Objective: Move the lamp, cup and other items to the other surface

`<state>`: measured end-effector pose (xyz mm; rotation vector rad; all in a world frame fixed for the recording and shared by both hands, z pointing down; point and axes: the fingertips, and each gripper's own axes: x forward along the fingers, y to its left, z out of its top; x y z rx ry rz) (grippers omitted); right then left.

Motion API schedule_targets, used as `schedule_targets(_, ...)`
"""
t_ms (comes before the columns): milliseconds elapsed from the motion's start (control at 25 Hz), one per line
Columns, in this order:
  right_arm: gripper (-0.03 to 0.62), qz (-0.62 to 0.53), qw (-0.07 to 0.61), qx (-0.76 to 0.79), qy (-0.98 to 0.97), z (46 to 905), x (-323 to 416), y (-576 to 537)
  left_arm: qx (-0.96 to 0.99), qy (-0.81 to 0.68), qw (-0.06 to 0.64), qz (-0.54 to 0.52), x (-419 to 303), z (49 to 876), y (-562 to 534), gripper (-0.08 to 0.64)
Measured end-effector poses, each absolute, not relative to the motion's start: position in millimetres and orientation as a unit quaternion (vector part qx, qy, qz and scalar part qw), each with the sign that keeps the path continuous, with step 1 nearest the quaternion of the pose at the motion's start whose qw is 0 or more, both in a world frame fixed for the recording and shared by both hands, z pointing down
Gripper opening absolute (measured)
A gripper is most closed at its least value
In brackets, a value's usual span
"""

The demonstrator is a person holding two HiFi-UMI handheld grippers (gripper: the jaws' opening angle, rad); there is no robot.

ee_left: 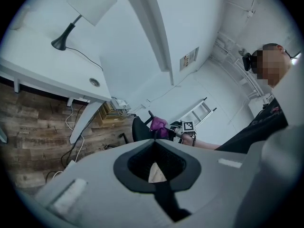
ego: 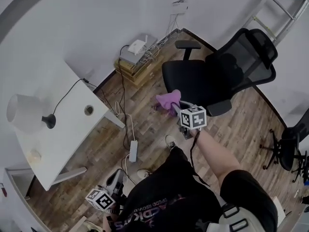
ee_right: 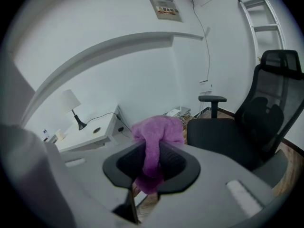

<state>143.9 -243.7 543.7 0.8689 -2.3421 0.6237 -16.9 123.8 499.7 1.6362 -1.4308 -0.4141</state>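
A purple cloth (ego: 168, 99) hangs from my right gripper (ego: 177, 108), which is shut on it above the front of a black office chair (ego: 193, 79). In the right gripper view the cloth (ee_right: 156, 132) drapes over and between the jaws (ee_right: 152, 167). A white-shaded lamp (ego: 21, 112) with a black base stands on the white desk (ego: 72, 124) at the left, with a small cup (ego: 34, 154) near it. My left gripper (ego: 117, 178) is low by the person's leg, shut and empty. From there the lamp (ee_left: 90, 4) and the cloth (ee_left: 159, 125) show far off.
Cables and a white power strip (ego: 133, 151) lie on the wooden floor beside the desk. A stack of boxes with a router (ego: 137, 57) sits against the wall. A ladder (ego: 285, 4) leans at the back right, and a second chair (ego: 289, 144) stands at the right edge.
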Motion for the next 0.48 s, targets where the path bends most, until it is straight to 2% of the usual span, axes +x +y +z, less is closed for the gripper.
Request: schedule_targets(480, 0.077, 0.302, 0.316, 0.365, -0.822, 611.4, 282.2, -411.5, 0.656, -0.562, 0.488, -0.123, 89.0, 501.7, -35.1, 0.004)
